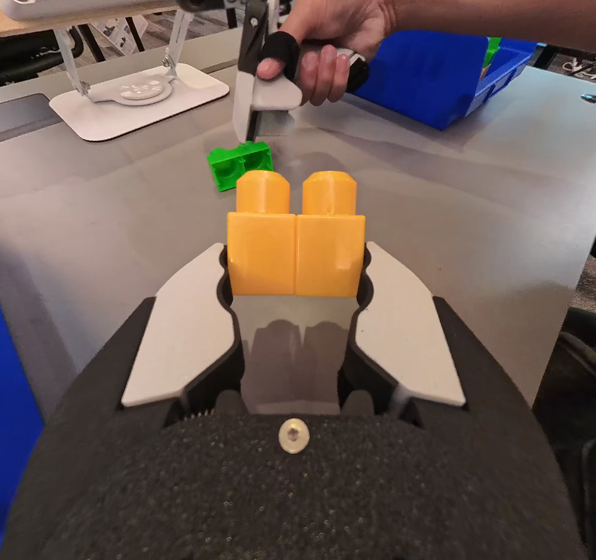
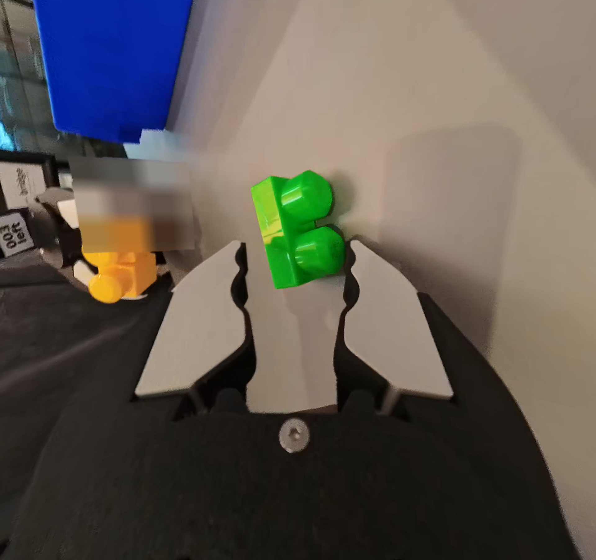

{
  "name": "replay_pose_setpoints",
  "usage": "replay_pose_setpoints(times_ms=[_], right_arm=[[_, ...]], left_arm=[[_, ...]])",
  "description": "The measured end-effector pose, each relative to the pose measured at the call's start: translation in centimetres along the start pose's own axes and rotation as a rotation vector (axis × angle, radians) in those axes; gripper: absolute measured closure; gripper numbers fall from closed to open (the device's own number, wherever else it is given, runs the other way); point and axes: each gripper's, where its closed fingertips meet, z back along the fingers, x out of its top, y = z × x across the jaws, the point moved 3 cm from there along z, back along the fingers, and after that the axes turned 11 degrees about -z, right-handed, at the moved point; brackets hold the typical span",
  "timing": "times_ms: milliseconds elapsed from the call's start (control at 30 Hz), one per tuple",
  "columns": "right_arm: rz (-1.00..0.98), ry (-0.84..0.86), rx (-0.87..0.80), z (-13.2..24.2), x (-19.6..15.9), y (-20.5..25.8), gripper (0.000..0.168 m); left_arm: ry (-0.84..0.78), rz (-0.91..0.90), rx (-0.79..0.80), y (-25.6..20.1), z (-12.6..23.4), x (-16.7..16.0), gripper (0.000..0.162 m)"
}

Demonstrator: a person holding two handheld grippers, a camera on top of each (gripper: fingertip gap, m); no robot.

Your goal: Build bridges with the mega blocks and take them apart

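Office-like workroom: grey table (image 1: 451, 221), blue bin (image 1: 429, 83), carpeted floor (image 1: 206, 25).

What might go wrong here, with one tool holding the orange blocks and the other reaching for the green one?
1. The green block lies on its side on the table, so the open right gripper may push it away rather than catch it.
2. The left gripper squeezes the orange blocks only near their lower edge. It looks like two pieces pressed side by side, so they might twist or slip out.
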Motion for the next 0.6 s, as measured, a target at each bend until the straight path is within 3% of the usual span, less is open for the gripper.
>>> replay_pose_setpoints(times_ms=[67, 133, 200, 333, 400, 433, 600], right_arm=[[0.003, 0.057, 0.057, -0.8, -0.2, 0.6, 0.114], [0.019, 0.069, 0.058, -1.3, 0.0, 0.5, 0.135], [0.061, 0.056, 0.104, -1.8, -0.2, 1.4, 0.144], [0.135, -0.039, 0.044, -1.9, -0.7, 2.7, 0.146], [0.231, -0.106, -0.081, -1.4, -1.1, 3.2, 0.148], [0.29, -0.14, -0.15, -0.9, -1.4, 3.7, 0.168], [0.55, -0.206, -0.556, 0.7, -4.1, 4.7, 0.163]], left_arm=[[0.0, 0.009, -0.011, 0.0, -0.1, 0.0, 0.086], [0.006, 0.014, -0.018, -0.1, -0.2, -0.2, 0.086], [0.011, 0.011, -0.016, 0.0, -0.2, -0.3, 0.086], [0.019, 0.011, -0.008, 0.3, -0.2, -0.5, 0.086], [0.02, 0.019, -0.008, 0.5, -0.2, -0.7, 0.086], [0.022, 0.021, -0.008, 0.5, -0.2, -0.7, 0.086], [0.033, 0.02, -0.009, 0.6, -0.3, -0.9, 0.086]])
